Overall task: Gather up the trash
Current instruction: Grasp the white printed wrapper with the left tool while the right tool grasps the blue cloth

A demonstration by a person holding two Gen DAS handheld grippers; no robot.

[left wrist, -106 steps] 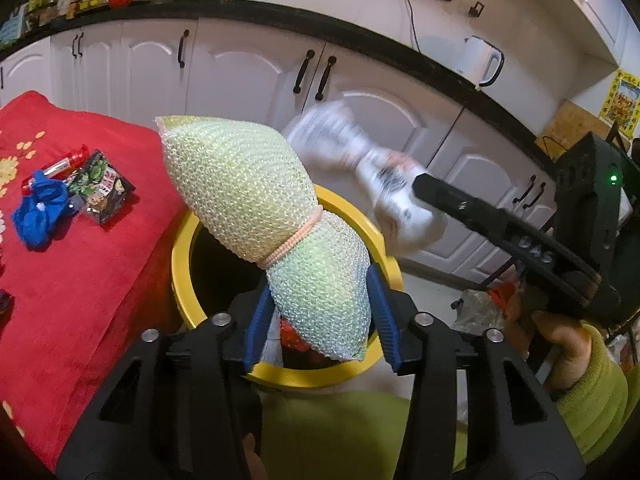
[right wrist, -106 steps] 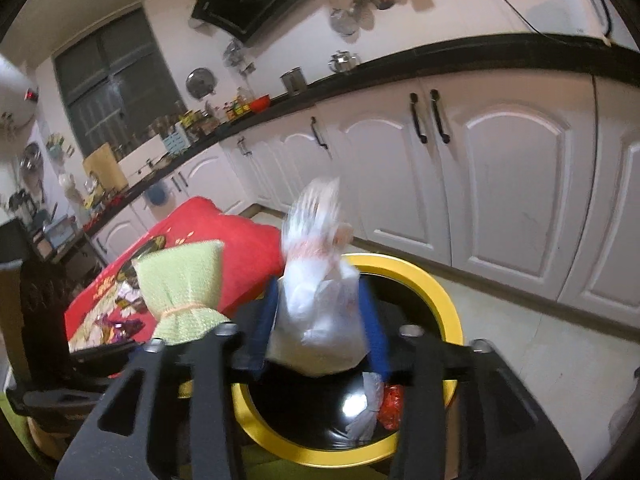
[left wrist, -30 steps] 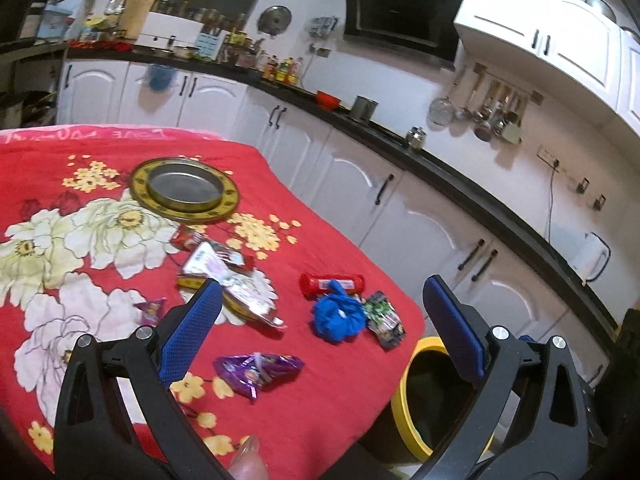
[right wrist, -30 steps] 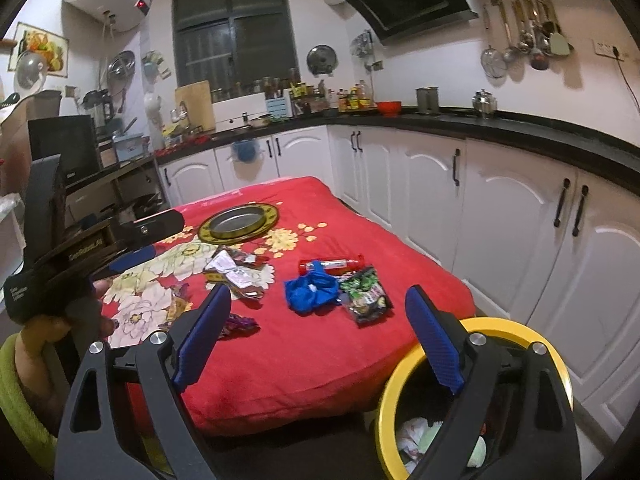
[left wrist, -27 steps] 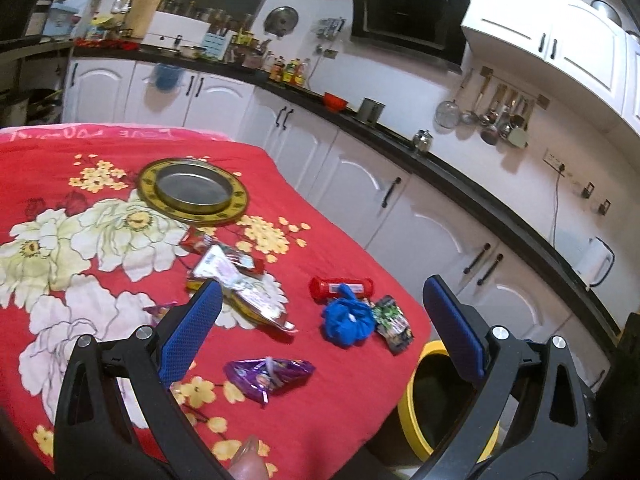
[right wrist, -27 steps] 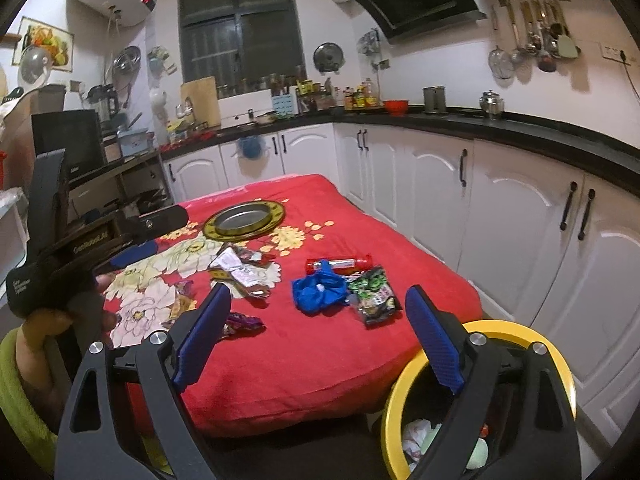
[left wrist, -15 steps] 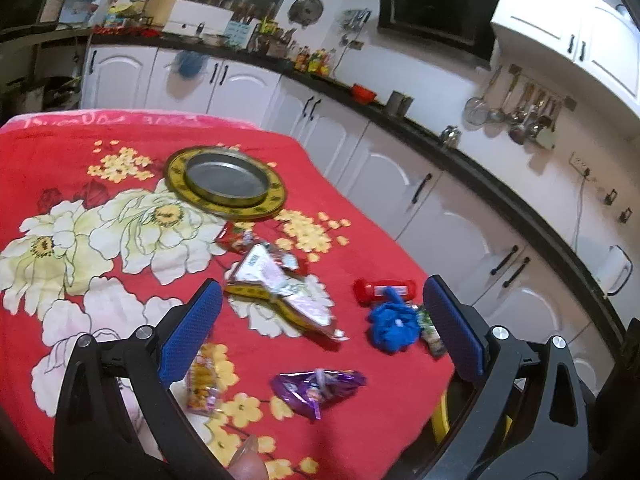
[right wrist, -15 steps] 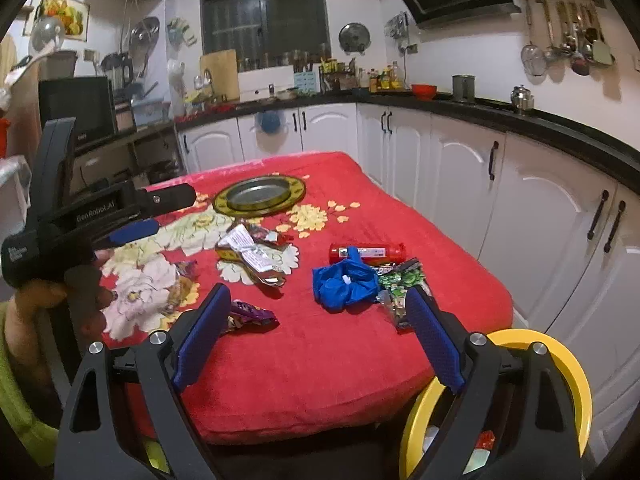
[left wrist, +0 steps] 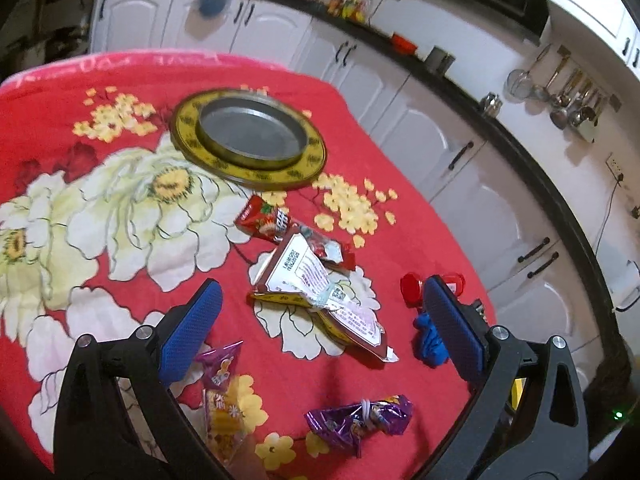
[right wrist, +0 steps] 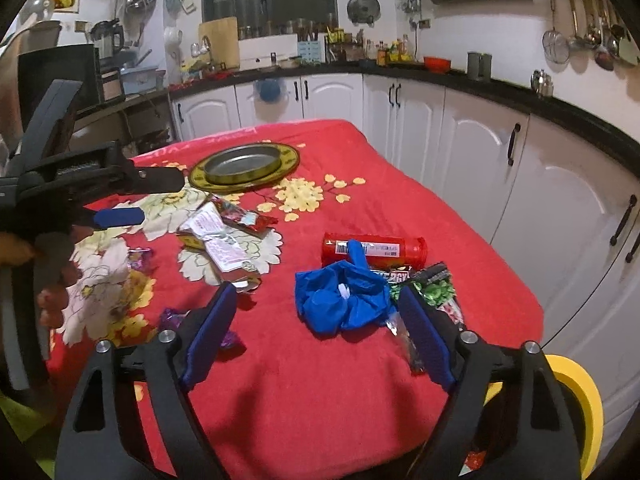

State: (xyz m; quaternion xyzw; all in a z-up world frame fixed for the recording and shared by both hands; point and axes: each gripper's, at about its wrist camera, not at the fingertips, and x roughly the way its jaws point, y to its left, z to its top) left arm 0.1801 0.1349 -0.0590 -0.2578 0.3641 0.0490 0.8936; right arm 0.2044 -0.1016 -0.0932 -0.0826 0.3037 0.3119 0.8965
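Trash lies scattered on the red floral tablecloth (left wrist: 120, 100). My left gripper (left wrist: 320, 312) hangs open and empty above a flat printed wrapper (left wrist: 316, 284), with a red wrapper (left wrist: 264, 222) beyond it and two purple wrappers (left wrist: 360, 420) nearer. My right gripper (right wrist: 318, 308) is open, its jaws closing. It hangs over a crumpled blue glove (right wrist: 340, 296) that shows between the pads, which do not touch it. A red tube (right wrist: 376, 248) and a green-black wrapper (right wrist: 436, 284) lie beside the glove. The left gripper (right wrist: 156, 198) also shows at the left of the right wrist view.
A yellow-rimmed metal plate (left wrist: 248, 140) sits at the far side of the table. The yellow bin (right wrist: 580, 400) stands on the floor off the table's near right corner. White cabinets (right wrist: 460, 140) under a black counter run close behind the table. A hand (right wrist: 24, 248) holds the left gripper.
Both grippers earlier held trash over the yellow bin; now both are empty. Over the last second they moved in and down over the table, and the wrappers and the glove appear larger.
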